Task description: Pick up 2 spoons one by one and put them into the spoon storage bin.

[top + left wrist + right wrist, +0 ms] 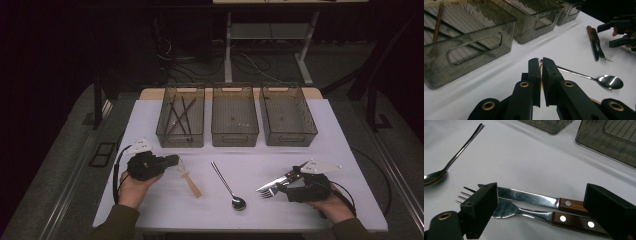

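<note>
While the left gripper (172, 161) pinched the thin top of a wooden spoon (192, 183) between nearly closed jaws, the right gripper (541, 207) stood wide open astride a knife (534, 199) and fork (536, 214) lying side by side, touching neither. The spoon lay at about seven o'clock on the white table (150, 120), pointing toward five. Lifting it cleanly probably called for a firm pinch and a straight rise before swinging toward the bins at twelve. A metal spoon (227, 185) lay near at three o'clock of the wooden one, close enough to clip. The left bin (181, 120) already held dark sticks; the middle bin (235, 120) and right bin (287, 117) looked bare.
</note>
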